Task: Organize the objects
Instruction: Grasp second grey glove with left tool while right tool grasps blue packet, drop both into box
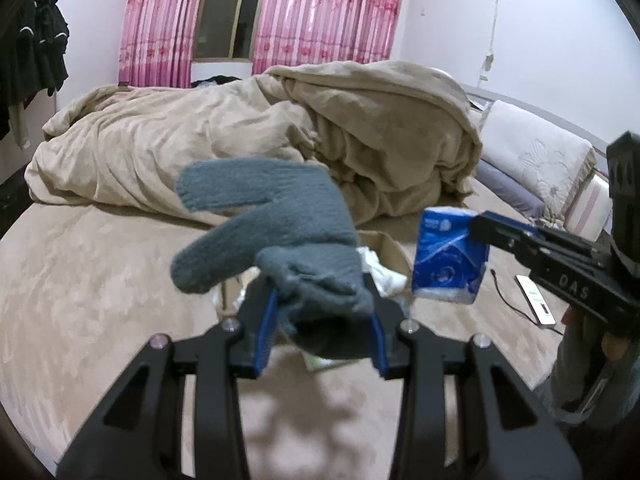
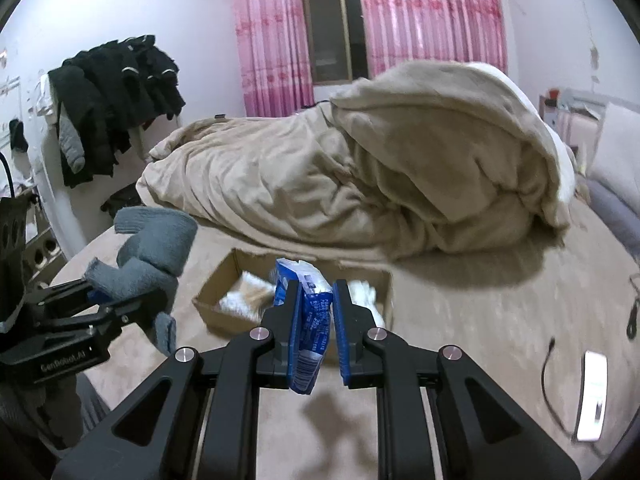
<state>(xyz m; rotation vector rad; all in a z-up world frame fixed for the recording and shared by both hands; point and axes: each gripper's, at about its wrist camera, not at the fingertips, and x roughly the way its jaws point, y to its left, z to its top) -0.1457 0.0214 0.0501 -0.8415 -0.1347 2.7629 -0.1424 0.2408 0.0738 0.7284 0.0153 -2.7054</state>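
A rumpled beige quilt [image 2: 360,168] fills the middle of both views, heaped on the bed [image 2: 480,320] whose bare tan surface runs across the lower half. Black clothes [image 2: 116,92] hang at the upper left of the right wrist view, and pink curtains [image 2: 432,20] frame a dark window along the top.

An open cardboard box [image 2: 218,300] sits at centre frame on the bed, with pale, blurred contents inside it.

The grey knit glove [image 1: 276,228] occupies the centre of the left wrist view, raised clear of the bed. The left gripper [image 1: 324,320] pinches it at the cuff, jaws partly closed around bunched wool. It looks soft, light and floppy, so the fingers droop; a grip on the thick cuff seems likely to hold best.

The blue tissue pack [image 2: 306,320] sits at lower centre of the right wrist view, squeezed between the pads of the right gripper [image 2: 314,320], just in front of the box. It is probably light and compressible with a slick wrapper, so a mid-body clamp suits it.

A white phone [image 2: 592,396] and black cable [image 2: 548,380] lie at lower right.
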